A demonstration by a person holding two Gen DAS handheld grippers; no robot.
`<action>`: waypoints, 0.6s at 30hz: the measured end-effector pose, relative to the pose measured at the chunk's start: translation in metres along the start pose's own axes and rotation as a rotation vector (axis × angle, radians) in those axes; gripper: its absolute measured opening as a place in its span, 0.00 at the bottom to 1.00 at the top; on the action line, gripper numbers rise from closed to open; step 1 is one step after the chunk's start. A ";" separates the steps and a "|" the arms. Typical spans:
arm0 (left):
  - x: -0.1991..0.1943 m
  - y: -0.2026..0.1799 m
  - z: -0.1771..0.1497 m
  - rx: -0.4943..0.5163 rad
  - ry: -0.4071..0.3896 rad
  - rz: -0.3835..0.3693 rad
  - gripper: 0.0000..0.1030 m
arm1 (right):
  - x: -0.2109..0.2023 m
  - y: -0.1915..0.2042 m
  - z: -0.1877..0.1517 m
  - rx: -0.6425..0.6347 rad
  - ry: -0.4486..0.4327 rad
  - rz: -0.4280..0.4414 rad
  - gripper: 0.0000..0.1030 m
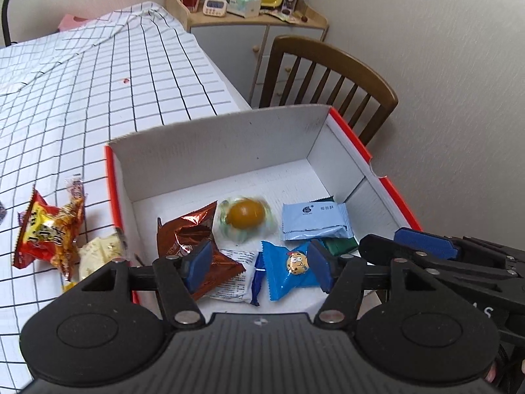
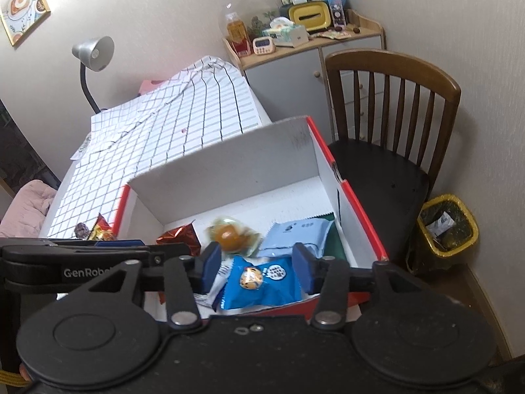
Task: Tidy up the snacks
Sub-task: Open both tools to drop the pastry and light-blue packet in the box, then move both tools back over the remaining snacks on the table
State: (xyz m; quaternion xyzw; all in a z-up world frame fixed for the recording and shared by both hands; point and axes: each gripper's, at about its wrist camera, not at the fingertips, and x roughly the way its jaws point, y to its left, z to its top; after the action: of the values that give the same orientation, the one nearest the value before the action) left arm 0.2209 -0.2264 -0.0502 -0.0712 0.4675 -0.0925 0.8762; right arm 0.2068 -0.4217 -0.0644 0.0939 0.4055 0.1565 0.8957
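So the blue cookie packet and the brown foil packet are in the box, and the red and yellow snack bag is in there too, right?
Not quite. The left wrist view shows the red and yellow snack bag lying on the checked tablecloth outside the box. The blue cookie packet and brown foil packet are inside.

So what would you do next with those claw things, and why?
Probably swing the left gripper over to the red-and-yellow snack packet that lies on the checked tablecloth outside the box. Both grippers look open and empty above the box, which already holds several snacks, while that packet and a pale one beside it remain outside.
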 end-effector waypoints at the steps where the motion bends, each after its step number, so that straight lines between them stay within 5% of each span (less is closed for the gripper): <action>1: -0.004 0.001 -0.001 -0.002 -0.004 -0.001 0.61 | -0.003 0.003 0.000 -0.003 -0.007 0.001 0.53; 18: -0.062 0.042 -0.012 0.002 -0.097 0.003 0.65 | -0.033 0.059 -0.008 -0.037 -0.085 -0.011 0.80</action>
State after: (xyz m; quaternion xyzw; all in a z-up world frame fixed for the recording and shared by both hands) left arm 0.1816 -0.1717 -0.0155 -0.0738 0.4247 -0.0881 0.8980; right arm 0.1682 -0.3782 -0.0298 0.0818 0.3646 0.1549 0.9145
